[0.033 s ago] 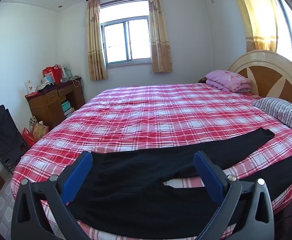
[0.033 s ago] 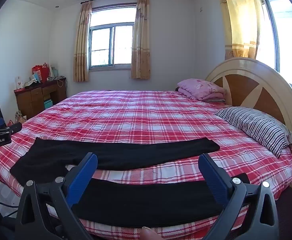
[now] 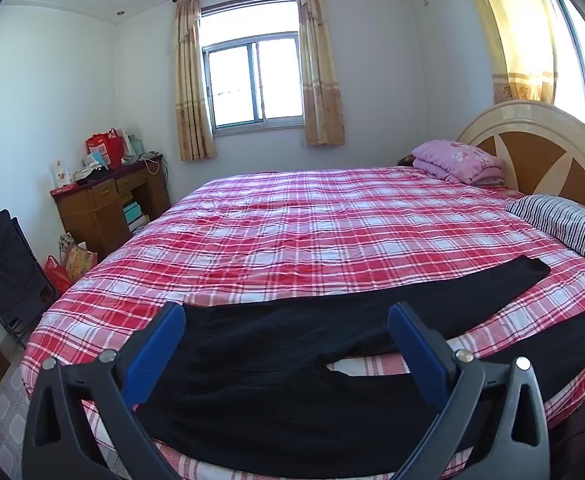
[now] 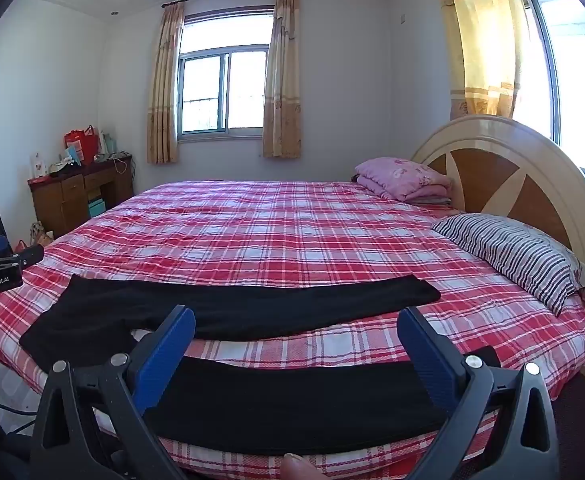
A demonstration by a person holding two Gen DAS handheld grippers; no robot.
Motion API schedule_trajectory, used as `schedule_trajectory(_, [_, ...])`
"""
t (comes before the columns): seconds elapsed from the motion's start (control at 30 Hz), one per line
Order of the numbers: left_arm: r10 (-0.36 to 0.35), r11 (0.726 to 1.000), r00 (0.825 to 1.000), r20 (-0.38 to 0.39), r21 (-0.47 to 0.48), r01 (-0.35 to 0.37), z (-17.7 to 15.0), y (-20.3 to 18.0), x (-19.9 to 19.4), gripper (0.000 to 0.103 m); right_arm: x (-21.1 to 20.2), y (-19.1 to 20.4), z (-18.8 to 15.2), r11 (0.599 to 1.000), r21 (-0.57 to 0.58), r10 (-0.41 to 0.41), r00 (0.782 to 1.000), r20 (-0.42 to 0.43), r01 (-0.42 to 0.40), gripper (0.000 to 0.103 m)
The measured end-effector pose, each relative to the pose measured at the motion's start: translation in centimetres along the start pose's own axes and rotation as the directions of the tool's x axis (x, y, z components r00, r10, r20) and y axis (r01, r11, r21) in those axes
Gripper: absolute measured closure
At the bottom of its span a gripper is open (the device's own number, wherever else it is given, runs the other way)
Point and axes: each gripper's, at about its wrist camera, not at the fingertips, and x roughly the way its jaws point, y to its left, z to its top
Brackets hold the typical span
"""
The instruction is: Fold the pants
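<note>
Black pants (image 3: 284,360) lie flat and spread along the near edge of a red plaid bed (image 3: 312,232), waist at the left, two legs running right. My left gripper (image 3: 286,320) is open and empty, held above the waist and crotch area. My right gripper (image 4: 296,322) is open and empty, held above the near leg (image 4: 292,400); the far leg (image 4: 272,304) lies beyond it. The left gripper's body (image 4: 0,268) shows at the left edge of the right wrist view.
A striped pillow (image 4: 516,252) and a folded pink quilt (image 4: 404,178) lie by the round headboard (image 4: 512,168) at right. A wooden desk (image 3: 108,204) with bags stands far left, a black folding chair (image 3: 4,268) beside it.
</note>
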Motion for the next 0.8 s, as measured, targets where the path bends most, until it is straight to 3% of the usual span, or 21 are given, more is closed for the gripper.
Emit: schedule_trajectory(0.8, [0.004, 1.000, 1.000, -0.024, 0.001, -0.004, -0.6, 0.2, 0.6, 0.000, 0.7, -0.3, -0.9, 1.000, 0.001, -0.002, 1.000, -0.014, 0.002, 0.001])
